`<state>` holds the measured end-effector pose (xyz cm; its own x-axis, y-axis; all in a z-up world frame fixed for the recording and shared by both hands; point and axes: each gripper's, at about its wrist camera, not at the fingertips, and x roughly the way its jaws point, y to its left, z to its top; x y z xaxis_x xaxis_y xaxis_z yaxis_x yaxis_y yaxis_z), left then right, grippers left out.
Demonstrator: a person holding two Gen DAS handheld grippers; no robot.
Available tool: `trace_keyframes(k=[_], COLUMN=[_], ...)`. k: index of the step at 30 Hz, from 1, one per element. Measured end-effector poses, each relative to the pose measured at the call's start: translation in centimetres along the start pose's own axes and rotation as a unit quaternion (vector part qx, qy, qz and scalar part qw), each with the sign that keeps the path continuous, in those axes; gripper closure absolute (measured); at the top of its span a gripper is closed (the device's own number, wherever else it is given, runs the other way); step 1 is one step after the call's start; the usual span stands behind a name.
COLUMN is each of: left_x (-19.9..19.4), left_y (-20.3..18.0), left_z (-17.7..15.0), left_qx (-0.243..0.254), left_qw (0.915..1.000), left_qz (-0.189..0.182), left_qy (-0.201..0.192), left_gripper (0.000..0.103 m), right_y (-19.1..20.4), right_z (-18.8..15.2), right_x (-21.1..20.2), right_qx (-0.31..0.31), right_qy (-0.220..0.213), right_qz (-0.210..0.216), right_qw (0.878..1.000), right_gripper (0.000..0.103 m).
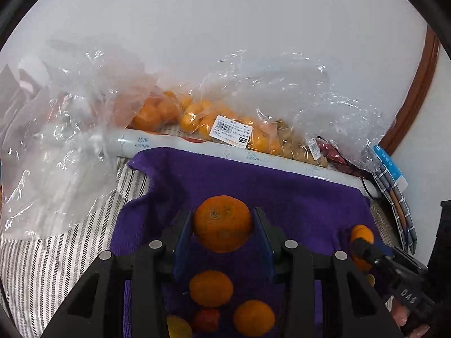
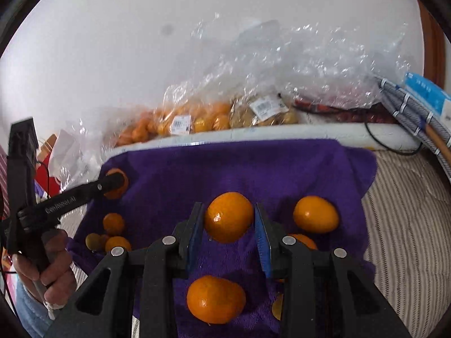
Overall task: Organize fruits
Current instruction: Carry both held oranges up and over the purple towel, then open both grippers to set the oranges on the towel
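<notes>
Mandarins clamped: left gripper (image 1: 222,222) and right gripper (image 2: 229,217) each grasping one. Risk: drop rolls off purple towel (image 2: 253,163) toward 3 o'clock.

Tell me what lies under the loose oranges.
A purple terry towel lies under them, spread over a grey-and-white striped cloth that shows at its sides. What lies beneath the towel's middle is covered.
</notes>
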<state>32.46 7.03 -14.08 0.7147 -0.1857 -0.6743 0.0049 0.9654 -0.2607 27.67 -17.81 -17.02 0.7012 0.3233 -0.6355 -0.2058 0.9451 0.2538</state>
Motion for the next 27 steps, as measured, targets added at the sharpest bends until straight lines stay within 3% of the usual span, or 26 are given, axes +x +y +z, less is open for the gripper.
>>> trace_keyframes(k=[8,27], left_x=[1.1,2.3], left_y=[0.1,0.1], left_z=[-0.3,-0.9], left_qx=[0.005,0.012], left_qw=[0.9996,0.9983], left_qz=[0.016,0.040], left_qy=[0.024,0.040], left_gripper=[0.062,0.062], right_y=[0.8,2.1], right_z=[-0.8,-1.6], right_x=[1.4,2.3], right_qx=[-0.023,-0.069], right_qy=[0.012,0.016], right_qz=[-0.018,-0.061], right_qw=[1.000,0.996], right_gripper=[0.068,0.068])
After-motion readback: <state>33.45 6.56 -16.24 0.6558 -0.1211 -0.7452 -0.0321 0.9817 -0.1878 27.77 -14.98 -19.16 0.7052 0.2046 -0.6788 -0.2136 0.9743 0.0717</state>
